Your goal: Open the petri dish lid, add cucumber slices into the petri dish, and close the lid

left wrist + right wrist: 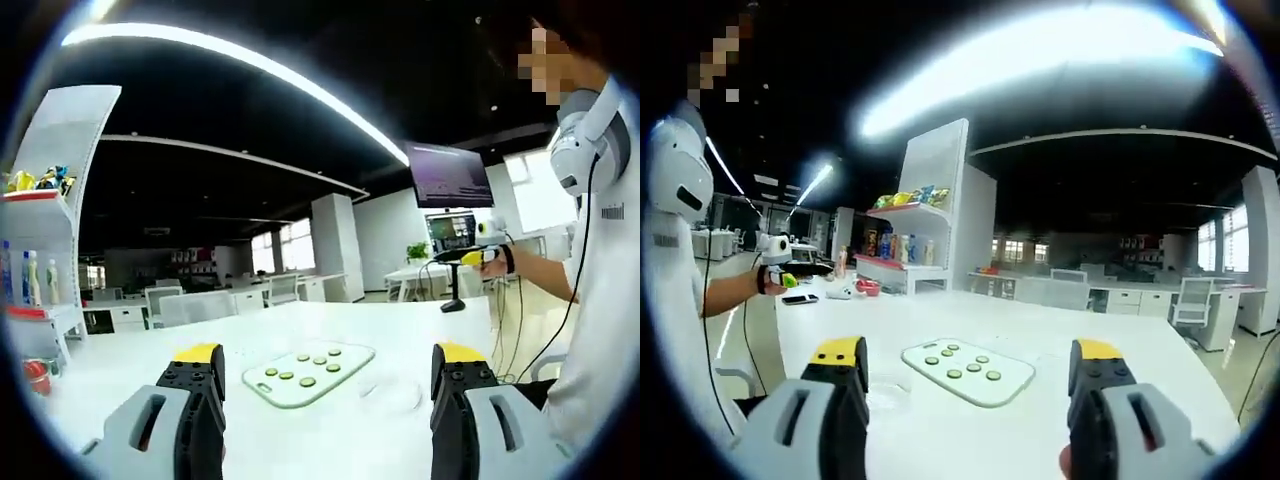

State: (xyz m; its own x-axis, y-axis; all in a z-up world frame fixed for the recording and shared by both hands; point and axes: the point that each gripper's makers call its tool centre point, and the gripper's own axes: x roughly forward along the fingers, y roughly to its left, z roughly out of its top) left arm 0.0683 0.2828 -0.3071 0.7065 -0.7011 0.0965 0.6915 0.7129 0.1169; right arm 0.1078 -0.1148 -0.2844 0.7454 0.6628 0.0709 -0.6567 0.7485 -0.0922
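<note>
The left tongs [326,372] stood wide apart, yellow-tipped jaws holding nothing, hovering low over a white desk [150,355]. The right tongs [967,370] were likewise spread wide and empty above the same desk. In the left gripper view, a pale rounded board [308,372] lay on the desk between the two jaws, carrying green cucumber slices [307,381] in loose rows. Just beside the board, toward the person, sat the clear petri dish [391,394], faint against the white surface; whether its lid was on could not be told. In the right gripper view the board appeared again between the jaws, with the dish [883,388] faintly visible near the left-hand jaw. A person in a white top [610,330] sat at the desk's edge. A white shelf unit [930,215] with bottles and colourful packets stood behind the desk, and a monitor [450,175] hung farther back in the open office.
</note>
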